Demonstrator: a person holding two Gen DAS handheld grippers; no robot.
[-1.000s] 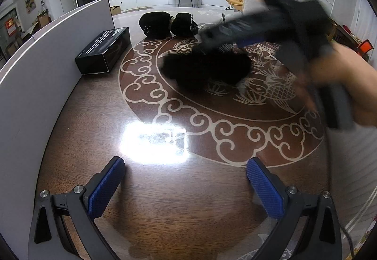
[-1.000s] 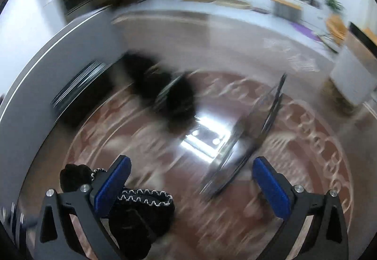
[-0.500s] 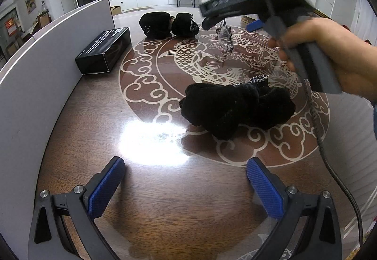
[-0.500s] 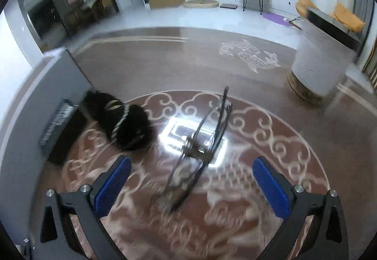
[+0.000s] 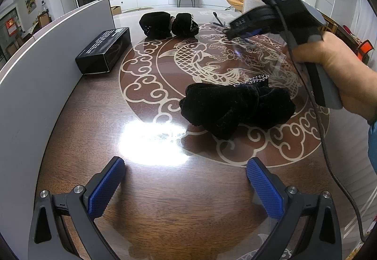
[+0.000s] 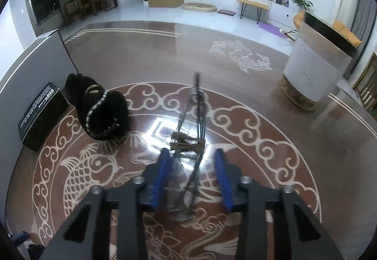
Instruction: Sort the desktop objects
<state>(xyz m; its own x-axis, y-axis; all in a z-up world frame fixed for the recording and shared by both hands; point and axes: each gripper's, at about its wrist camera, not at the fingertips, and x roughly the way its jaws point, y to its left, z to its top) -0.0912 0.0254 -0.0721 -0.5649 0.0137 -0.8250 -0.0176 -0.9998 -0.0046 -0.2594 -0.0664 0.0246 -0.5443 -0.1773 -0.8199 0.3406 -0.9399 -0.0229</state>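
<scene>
So the thin dark-framed pair of glasses (image 6: 188, 142) is what's being worked on right now. It's lying folded on the glossy brown surface (image 6: 294, 142) with the koi-and-cloud inlay, dead centre of the round pattern, one temple arm sticking out toward 12 o'clock. The right claw (image 6: 192, 177) has just been closing in from wide and now sits narrow around the near end of the frame. The glasses are between the blue pads, but I can't honestly tell if they're pinching yet, looks like a sliver of gap on the 3 o'clock side.

My guess: this is the grab step. Next it needs to finish the squeeze gently, those frames look flimsy and slippery on that shiny top, then lift straight up.

The left claw (image 5: 186, 179) just hangs wide with nothing in it, down at 6 o'clock.

Count: one pair of glasses, two black fuzzy knitted bundles with white trim (one (image 5: 238, 109) nearer, one (image 5: 168, 25) out at 11 o'clock), one black rectangular cardboard box (image 5: 103, 53) at 9 o'clock against the grey divider panel (image 5: 35, 76).
</scene>
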